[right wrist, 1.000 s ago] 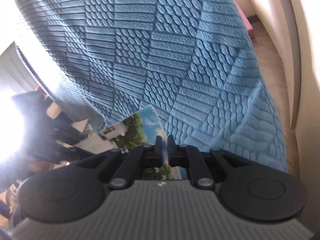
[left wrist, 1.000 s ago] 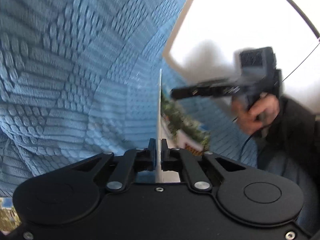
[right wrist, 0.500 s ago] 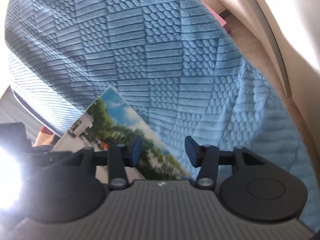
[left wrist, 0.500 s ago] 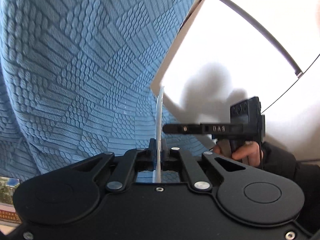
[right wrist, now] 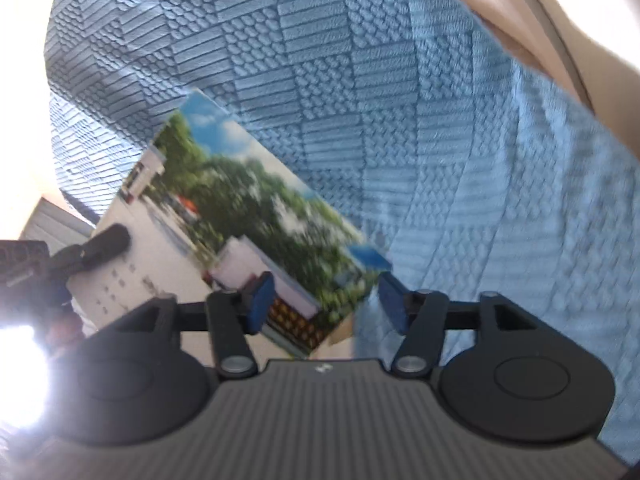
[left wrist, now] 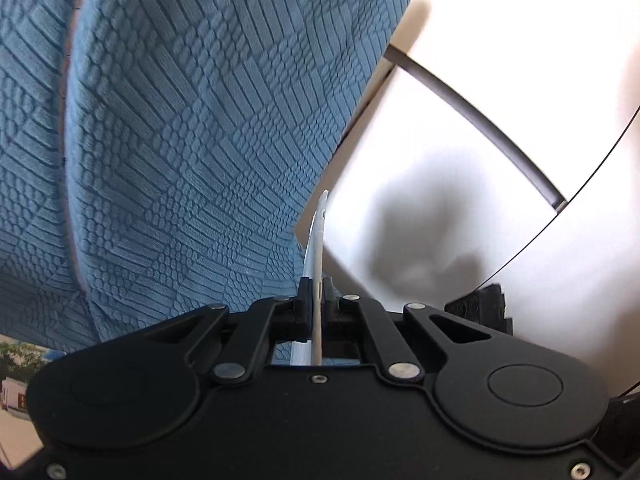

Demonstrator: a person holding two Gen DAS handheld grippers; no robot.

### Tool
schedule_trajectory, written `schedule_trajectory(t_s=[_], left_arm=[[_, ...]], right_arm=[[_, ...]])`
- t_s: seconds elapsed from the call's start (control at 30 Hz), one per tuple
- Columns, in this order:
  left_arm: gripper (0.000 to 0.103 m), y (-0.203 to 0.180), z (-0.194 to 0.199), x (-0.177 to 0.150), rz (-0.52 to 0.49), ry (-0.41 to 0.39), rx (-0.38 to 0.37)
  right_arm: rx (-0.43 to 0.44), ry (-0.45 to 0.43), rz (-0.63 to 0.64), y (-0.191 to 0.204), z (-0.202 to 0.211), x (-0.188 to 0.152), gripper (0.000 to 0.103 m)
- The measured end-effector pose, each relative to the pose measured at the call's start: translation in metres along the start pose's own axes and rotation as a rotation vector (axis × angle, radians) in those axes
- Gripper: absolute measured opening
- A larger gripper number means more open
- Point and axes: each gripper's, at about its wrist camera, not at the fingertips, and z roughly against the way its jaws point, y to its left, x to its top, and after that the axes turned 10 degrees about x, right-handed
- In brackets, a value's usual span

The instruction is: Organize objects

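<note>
My left gripper [left wrist: 316,300] is shut on a thin photo card [left wrist: 317,236], which I see edge-on as a white curved strip rising between the fingers. In the right wrist view the same card [right wrist: 240,208] shows its face: trees, blue sky and a white building. The left gripper's finger [right wrist: 108,242] pinches its left edge there. My right gripper [right wrist: 326,300] is open, its blue pads on either side of the card's lower right corner, not touching it. Another printed picture [left wrist: 16,376] lies at the lower left of the left wrist view.
A blue textured blanket [left wrist: 180,140] covers the surface behind the card; it also fills the right wrist view [right wrist: 400,100]. A white wall with a dark strip [left wrist: 472,120] is to the right. Bright glare [right wrist: 20,380] hides the lower left.
My right gripper opened and let go of the card, then drew back from it. The left gripper kept hold of the card and raised it in front of the blanket.
</note>
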Motion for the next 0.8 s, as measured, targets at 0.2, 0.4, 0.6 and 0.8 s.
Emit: schedule_trajectory(t_s=[0.2, 0.4, 0.6, 0.8], left_arm=[[0.002, 0.005, 0.037, -0.003, 0.059, -0.055, 0.005], [0.002, 0.016, 0.069, -0.007, 0.125, -0.102, 0.006], [0.002, 0.037, 0.09, -0.019, 0.205, -0.135, 0.017], [0.002, 0.059, 0.111, -0.035, 0.253, -0.156, 0.059]], right_arm=[[0.099, 0.017, -0.119, 0.005, -0.007, -0.025, 0.069], [0.227, 0.038, -0.257, 0.007, -0.025, -0.055, 0.073], [0.407, 0.017, -0.42, 0.01, -0.056, -0.088, 0.073], [0.499, -0.01, -0.451, 0.028, -0.072, -0.096, 0.072]])
